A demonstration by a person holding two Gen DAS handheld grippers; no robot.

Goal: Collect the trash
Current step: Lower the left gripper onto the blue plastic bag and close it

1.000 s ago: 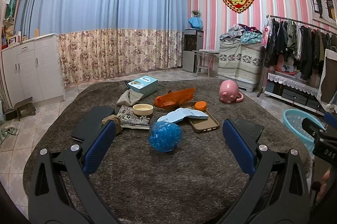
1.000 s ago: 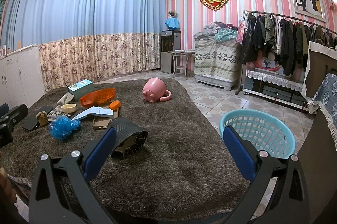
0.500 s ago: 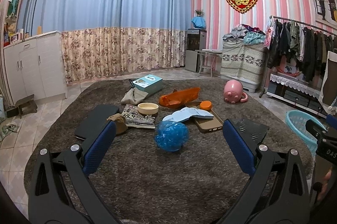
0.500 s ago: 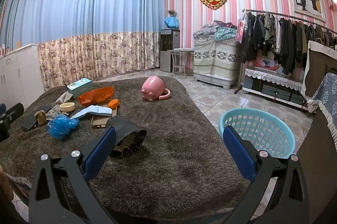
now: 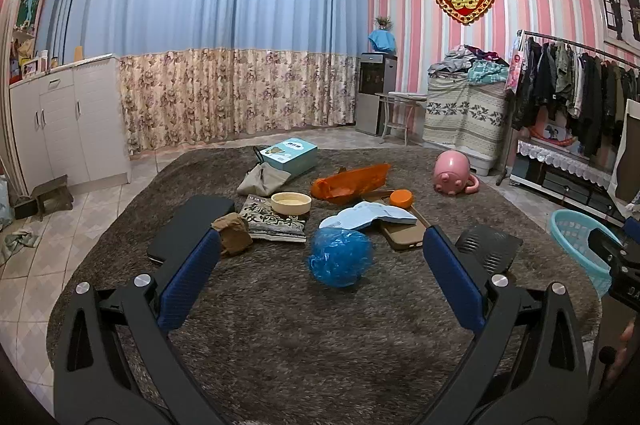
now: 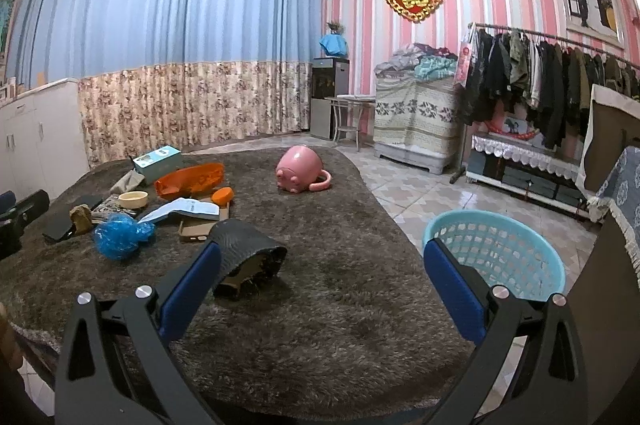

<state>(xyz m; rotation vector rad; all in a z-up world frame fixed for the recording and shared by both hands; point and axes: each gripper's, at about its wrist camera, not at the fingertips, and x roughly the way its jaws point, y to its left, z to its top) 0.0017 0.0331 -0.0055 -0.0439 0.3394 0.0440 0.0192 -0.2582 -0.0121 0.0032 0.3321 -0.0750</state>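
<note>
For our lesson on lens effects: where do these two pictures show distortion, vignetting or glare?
Left wrist view: the curtain and ceiling trim bow outward, corners go black. Right wrist view: the same bending on the clothes rail, dark corners, soft glare on the floor tiles; the laundry basket stays sharp.

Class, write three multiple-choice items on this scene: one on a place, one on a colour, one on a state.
1. Where does the basket stand?
A on the rug
B on the tiled floor beside the rug
C on the cabinet
2. What colour is the crumpled bag nearest the left gripper?
A blue
B green
C white
3. How is the right gripper?
A shut on the bag
B shut on nothing
C open

Key: 1 B, tiles surround it; 2 A, it is blue plastic; 3 C, fingers wide apart, nothing between.
</note>
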